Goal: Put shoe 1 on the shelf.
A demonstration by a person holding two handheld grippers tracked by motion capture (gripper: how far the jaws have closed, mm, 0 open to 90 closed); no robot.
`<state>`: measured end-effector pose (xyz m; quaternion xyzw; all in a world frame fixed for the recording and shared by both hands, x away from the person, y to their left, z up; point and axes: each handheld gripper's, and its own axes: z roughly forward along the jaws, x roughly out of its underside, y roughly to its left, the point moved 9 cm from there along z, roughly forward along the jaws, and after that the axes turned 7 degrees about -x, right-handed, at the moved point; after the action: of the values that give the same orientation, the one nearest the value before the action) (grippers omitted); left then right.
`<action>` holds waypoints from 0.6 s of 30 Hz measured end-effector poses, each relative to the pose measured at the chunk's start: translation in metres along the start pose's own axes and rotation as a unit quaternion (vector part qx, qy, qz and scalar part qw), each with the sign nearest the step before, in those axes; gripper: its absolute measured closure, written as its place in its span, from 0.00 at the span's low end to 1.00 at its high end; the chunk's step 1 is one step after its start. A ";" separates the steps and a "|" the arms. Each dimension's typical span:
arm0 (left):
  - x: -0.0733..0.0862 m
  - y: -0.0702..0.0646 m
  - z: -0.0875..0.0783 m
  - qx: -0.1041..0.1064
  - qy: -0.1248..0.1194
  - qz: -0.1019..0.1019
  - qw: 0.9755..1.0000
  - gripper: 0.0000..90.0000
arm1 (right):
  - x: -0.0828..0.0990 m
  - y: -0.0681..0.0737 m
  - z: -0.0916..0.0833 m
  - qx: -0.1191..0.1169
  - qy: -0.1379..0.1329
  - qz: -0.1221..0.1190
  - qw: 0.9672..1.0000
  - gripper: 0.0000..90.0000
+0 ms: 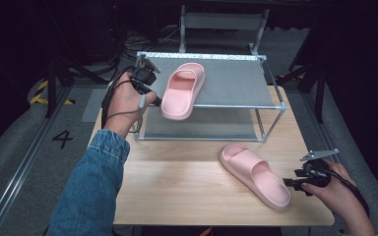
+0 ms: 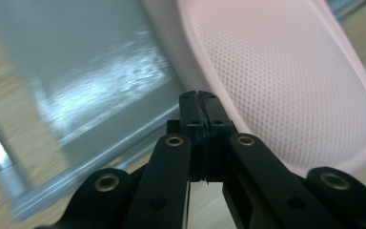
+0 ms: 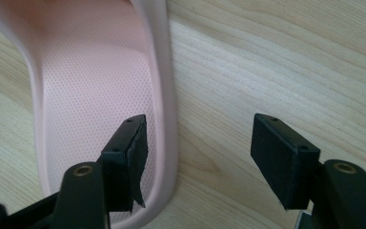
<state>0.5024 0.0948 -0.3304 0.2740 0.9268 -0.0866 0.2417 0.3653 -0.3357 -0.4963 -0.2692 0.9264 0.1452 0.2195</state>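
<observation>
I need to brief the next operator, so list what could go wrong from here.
1. The upper slipper overhangs the front edge of the top shelf. The left gripper is shut beside its heel with nothing held, so a nudge could tip it off.
2. The right gripper is open astride the lower slipper's thin rim, so a pinch there might slip.

The slipper (image 2: 286,76) is cut off by the left gripper view's top edge; the rack (image 2: 90,95) is blurred.

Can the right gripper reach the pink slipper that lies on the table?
Probably yes. The right gripper is open at the heel of the slipper, one jaw above the footbed, the other beside the rim, with nothing between them.
</observation>
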 end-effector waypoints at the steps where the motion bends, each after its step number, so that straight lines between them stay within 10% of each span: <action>1: 0.000 0.000 0.000 0.000 0.000 0.000 1.000 0.99 | 0.000 0.000 0.000 0.001 0.000 0.000 1.000 0.43; 7: -0.002 -0.009 0.000 -0.030 -0.002 0.032 0.999 0.89 | 0.000 0.001 -0.001 -0.002 0.001 0.002 1.000 0.42; 18: 0.026 -0.057 -0.028 0.038 0.020 0.095 0.995 0.89 | 0.004 0.001 -0.002 0.003 0.002 0.003 1.000 0.43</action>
<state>0.4410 0.0675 -0.3172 0.3713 0.8974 -0.0928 0.2197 0.3611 -0.3375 -0.4969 -0.2658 0.9281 0.1424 0.2183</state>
